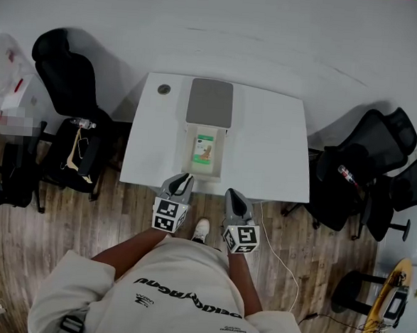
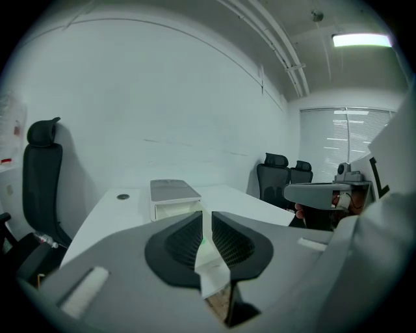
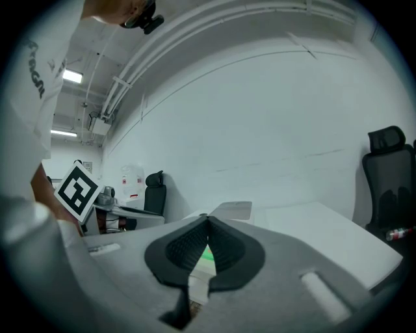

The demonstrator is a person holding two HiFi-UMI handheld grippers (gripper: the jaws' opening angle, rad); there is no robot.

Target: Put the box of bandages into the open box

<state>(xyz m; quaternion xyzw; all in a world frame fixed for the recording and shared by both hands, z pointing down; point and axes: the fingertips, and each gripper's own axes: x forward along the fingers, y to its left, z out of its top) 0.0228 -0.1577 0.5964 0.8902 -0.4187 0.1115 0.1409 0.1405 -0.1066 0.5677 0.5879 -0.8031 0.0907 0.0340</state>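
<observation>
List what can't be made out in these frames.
- Print on the box of bandages: too small in the head view.
- Inside of the open box: the left gripper blocks it in its own view, and the right gripper does likewise in its view.
- What lies on the yellow stand: too small, at the head view's lower right.

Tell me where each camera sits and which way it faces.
Head view: on the person's head, steeply down at table, open box; torso, left tongs, right tongs show.
Left gripper view: on left tongs, facing open box; right tongs at right.
Right gripper view: on right tongs, facing that box; marker cube at left.
All share the open box.
</observation>
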